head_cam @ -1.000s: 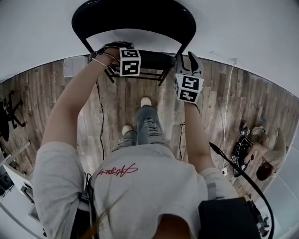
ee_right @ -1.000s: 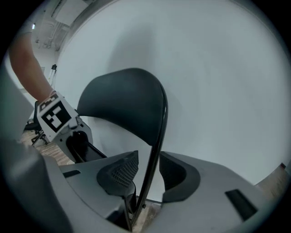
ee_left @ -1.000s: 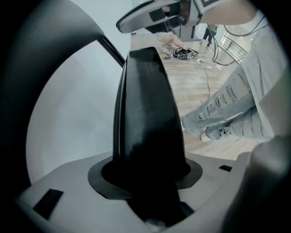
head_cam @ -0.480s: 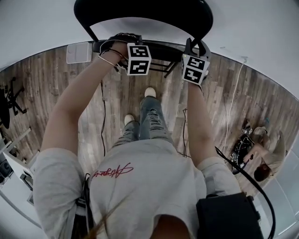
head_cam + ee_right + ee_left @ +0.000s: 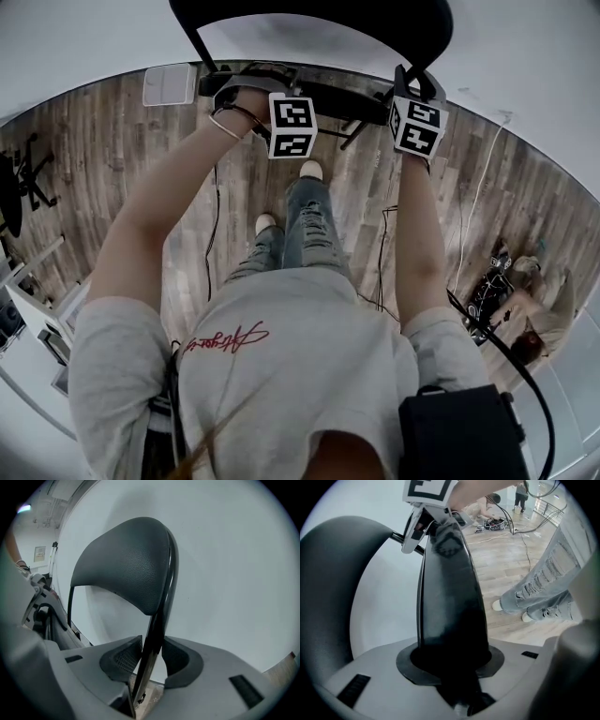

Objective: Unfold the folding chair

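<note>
1. The folding chair stands against the white wall, in front of the person. Its curved backrest is at the top and its black seat is lower down, above the wooden floor.
2. The left tongs are at the seat's left end in the head view. Their jaws have just been closing and now clamp the padded seat, which fills the gap between them.
3. The right tongs are at the chair's right side. Their jaws have just been closing a little, and the thin metal frame tube sits pinched between the two pads.
4. In the head view the seat runs left to right, spanning from one pair of tongs to the other.
5. From the left tongs, the seat is seen edge-on. Its long axis runs straight away from the jaws toward the right tongs' marker cube.
6. From the right tongs, the tube rises nearly upright, leaning slightly right, to the backrest's right edge.
</note>
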`<state>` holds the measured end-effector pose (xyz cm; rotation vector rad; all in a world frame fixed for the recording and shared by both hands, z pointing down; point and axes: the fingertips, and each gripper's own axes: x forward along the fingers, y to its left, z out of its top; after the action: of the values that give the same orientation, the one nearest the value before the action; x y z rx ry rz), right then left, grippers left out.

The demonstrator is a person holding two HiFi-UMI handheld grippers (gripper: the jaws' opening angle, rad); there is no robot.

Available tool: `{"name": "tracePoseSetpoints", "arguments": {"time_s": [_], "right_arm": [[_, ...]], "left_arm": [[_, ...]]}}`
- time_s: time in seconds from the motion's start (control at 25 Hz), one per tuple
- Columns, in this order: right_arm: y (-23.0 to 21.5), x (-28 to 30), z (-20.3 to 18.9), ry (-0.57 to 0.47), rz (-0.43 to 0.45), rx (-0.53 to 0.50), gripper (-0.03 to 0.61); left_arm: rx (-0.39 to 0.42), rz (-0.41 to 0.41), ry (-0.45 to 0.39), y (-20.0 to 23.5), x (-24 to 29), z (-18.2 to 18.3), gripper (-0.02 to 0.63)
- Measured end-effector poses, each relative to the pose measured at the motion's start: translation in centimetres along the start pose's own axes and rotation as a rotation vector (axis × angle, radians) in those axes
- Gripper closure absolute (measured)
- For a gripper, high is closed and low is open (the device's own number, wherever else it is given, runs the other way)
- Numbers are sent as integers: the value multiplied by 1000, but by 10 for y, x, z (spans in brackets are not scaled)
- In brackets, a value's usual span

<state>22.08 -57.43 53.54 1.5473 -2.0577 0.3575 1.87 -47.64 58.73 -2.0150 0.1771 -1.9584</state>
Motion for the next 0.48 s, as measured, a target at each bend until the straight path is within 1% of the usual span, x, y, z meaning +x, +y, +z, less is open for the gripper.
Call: {"name": "tracePoseSetpoints", "arguments": {"time_s": [0.12,0.2,0.32,0.4,0.44,0.48], "right_arm": [[1,-1,-7,-6,-37,6,443],[0,-7,-9,-26,-90,8,442],[-3,-33,-12,-79,-209,-1,423],[-3,-63,-12,-127,-301,-20,427],[0,-82,-11,-159,-332,-15,442],[8,-103,-9,-199,-346,1,501]], "left_arm": [[-1,69,11,-19,-3,2,445],[2,105,9,-29,-5,4,445],[5,146,-1,-42,-9,5,445],[6,173,-1,-52,-10,5,445],[7,188,-1,-56,-11,4,445],[8,205,-1,-61,-11,4,443]]}}
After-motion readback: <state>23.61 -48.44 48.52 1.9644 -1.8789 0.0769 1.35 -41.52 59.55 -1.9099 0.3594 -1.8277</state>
